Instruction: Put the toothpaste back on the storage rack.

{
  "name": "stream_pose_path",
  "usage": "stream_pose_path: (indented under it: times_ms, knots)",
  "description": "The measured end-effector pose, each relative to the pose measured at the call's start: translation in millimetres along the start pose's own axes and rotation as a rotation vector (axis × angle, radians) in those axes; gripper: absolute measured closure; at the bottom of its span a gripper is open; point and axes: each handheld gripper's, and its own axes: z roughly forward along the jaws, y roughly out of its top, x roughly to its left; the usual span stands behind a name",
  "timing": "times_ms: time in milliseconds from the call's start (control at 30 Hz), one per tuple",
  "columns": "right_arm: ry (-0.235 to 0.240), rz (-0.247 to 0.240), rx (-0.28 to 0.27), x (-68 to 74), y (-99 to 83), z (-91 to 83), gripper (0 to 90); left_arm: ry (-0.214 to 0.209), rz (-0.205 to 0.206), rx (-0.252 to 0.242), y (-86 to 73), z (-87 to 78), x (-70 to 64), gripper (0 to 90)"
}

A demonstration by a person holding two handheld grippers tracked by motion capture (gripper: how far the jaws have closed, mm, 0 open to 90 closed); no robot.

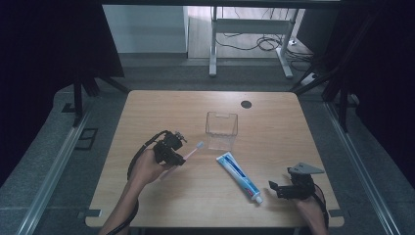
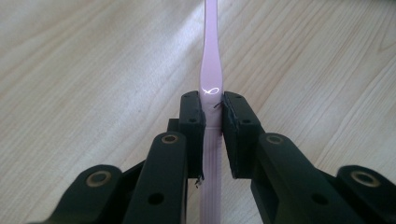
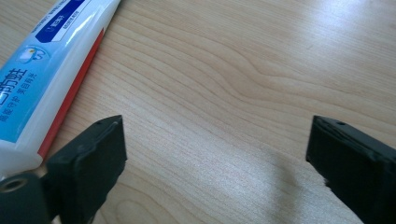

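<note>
A pink toothbrush [image 1: 192,151] with a white head is held in my left gripper [image 1: 177,157], left of the table's middle. Seen from the left gripper view, both black jaws of that gripper [image 2: 213,116] are shut on the toothbrush's handle [image 2: 211,70], which runs straight away over the wood. A blue and white toothpaste tube [image 1: 239,176] lies flat on the table, cap toward the front. My right gripper [image 1: 273,188] stands open just right of the cap. In the right gripper view the tube [image 3: 42,79] lies beside the left jaw, with bare wood between the jaws of my right gripper [image 3: 217,144].
A clear plastic box [image 1: 221,129] stands open-topped behind the toothbrush head and the tube. A dark round hole [image 1: 246,104] sits near the far edge of the wooden table [image 1: 274,132]. Cables trail from both grippers toward the front edge.
</note>
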Motion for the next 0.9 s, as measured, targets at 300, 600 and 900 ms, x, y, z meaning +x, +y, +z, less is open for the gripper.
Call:
stream_pose_path:
  times_ms: [300,600,900]
  knots:
    - [0.032,0.004,0.011,1.2,-0.7,3.7,0.0,-0.011,-0.006,-0.065,5.2,-14.8,3.7,78.7]
    - [0.024,-0.003,0.012,1.9,-0.3,3.0,0.0,-0.017,0.004,-0.123,13.3,-24.6,2.0,78.7]
    - [0.022,-0.004,0.011,2.1,-0.3,2.7,0.0,-0.005,0.018,-0.160,22.5,-31.6,0.9,78.7]
